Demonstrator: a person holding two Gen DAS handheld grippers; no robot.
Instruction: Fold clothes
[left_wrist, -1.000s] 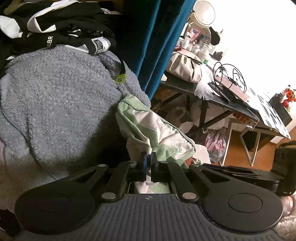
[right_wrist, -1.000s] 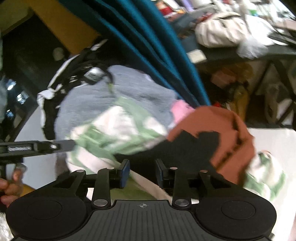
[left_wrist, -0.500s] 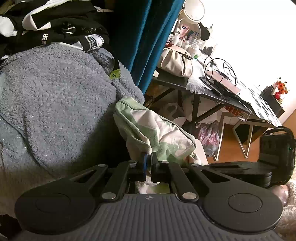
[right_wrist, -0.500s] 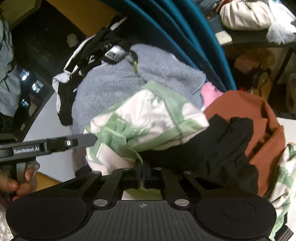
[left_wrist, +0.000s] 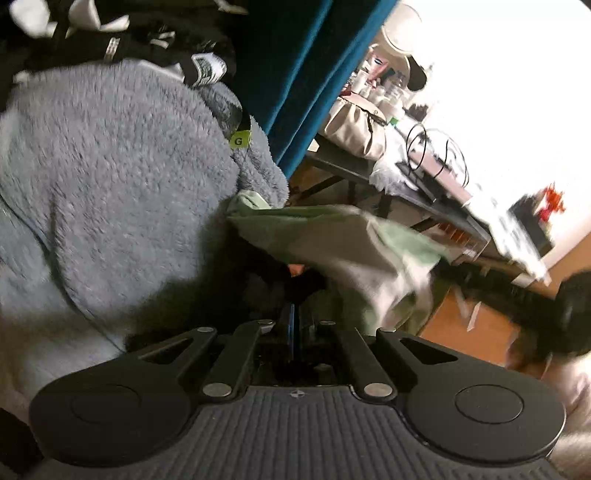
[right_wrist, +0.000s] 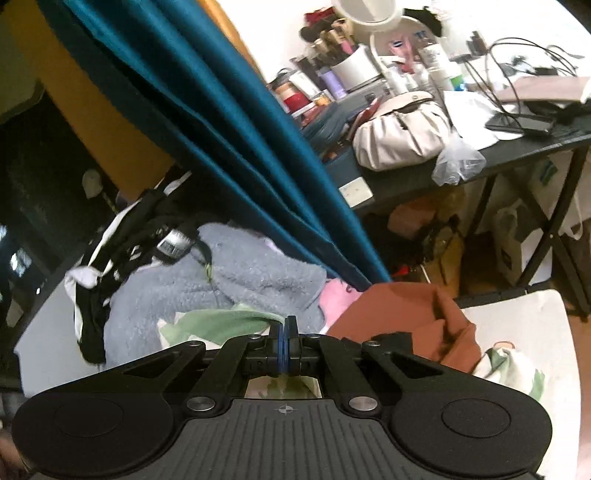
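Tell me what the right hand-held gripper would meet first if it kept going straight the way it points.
Probably the grey fleece garment just beyond the right hand-held gripper, which is shut on the green-and-white garment; depth is unclear.

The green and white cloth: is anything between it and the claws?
No. Both claws are shut on the green and white cloth itself: the left claw and the right claw each pinch an edge, with nothing visible between.

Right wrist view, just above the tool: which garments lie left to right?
Black and white garment → grey fleece → pink cloth → rust-brown garment → green and white garment.
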